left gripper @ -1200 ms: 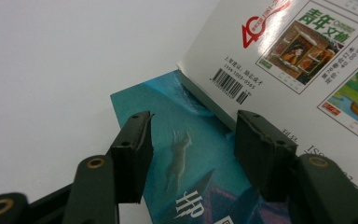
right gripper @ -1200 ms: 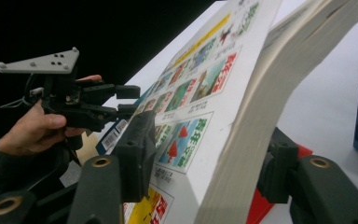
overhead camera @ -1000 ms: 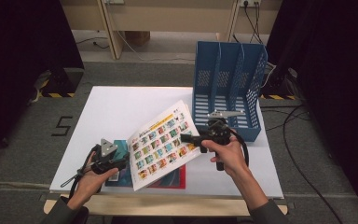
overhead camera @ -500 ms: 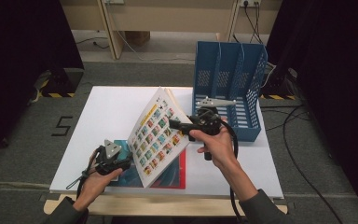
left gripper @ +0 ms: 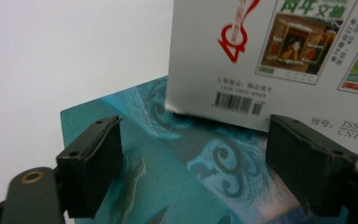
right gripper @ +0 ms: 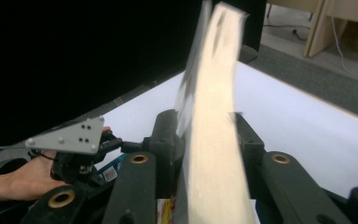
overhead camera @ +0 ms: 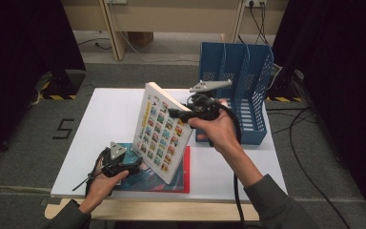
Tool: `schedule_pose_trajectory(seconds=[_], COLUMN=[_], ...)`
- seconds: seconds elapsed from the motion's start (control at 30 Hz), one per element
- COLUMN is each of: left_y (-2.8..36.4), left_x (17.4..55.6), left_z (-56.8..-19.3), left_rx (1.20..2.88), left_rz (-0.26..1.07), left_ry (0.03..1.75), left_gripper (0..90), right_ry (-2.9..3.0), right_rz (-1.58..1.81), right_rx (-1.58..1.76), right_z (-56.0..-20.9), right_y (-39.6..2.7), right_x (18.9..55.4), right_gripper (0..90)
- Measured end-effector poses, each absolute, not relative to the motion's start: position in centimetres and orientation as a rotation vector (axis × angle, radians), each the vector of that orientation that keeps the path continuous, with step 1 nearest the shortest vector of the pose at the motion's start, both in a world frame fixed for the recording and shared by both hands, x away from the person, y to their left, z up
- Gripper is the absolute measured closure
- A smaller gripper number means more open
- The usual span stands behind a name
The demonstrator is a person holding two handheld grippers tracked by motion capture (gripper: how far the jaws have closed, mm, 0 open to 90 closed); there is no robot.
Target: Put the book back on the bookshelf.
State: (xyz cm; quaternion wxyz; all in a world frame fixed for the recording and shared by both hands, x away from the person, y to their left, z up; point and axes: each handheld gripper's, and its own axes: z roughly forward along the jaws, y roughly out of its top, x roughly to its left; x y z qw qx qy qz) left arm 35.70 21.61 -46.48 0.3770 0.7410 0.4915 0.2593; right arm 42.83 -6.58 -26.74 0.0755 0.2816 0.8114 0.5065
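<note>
Paper, thick and cream at its page edges, makes up the book (overhead camera: 162,132) pinched in the right hand-held gripper (overhead camera: 174,113), whose two black jaws squeeze it from both sides. The book's cover is white and shiny, full of small bright picture squares. It stands tilted now, much steeper than a second ago, when it lay nearly flat; its top corner has risen and its low corner sits on a flat book (overhead camera: 148,172) with a blue-green swirly cover and a red edge. The left hand-held gripper (left gripper: 193,161) rests low over that flat book, its jaws wide apart with nothing between them, in about the same place as before. The white bench (overhead camera: 105,119) is smooth and bare to the left of the left hand-held gripper and beyond it, so there is much open room there. Just behind the right hand-held gripper stands a blue plastic file rack (overhead camera: 238,90) with holes in its walls, near the far right edge of the bench, which leaves little room on that side.
</note>
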Motion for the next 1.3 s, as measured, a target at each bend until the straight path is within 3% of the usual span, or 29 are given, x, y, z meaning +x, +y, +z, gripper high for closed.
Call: schedule_pose_trajectory(seconds=[0.53, 0.87, 1.3], left_y=[22.8, 23.8, 24.2], left_x=[35.8, 36.0, 35.9], left_z=[-46.5, -46.6, -46.6], left_rx=[1.864, 1.831, 1.802], left_rz=[0.633, 0.621, 0.608], left_ry=[1.295, 1.322, 1.338], left_gripper=[17.3, 16.1, 14.8], right_ry=[2.300, 2.248, 2.300], right_rz=[1.721, 1.832, 1.907], right_rx=[0.905, 0.774, 0.636], right_z=[-30.8, -30.6, -30.6], right_y=[-6.5, -6.8, -6.0], right_x=[41.0, 39.1, 36.1], right_gripper=[66.4, 72.7, 69.4])
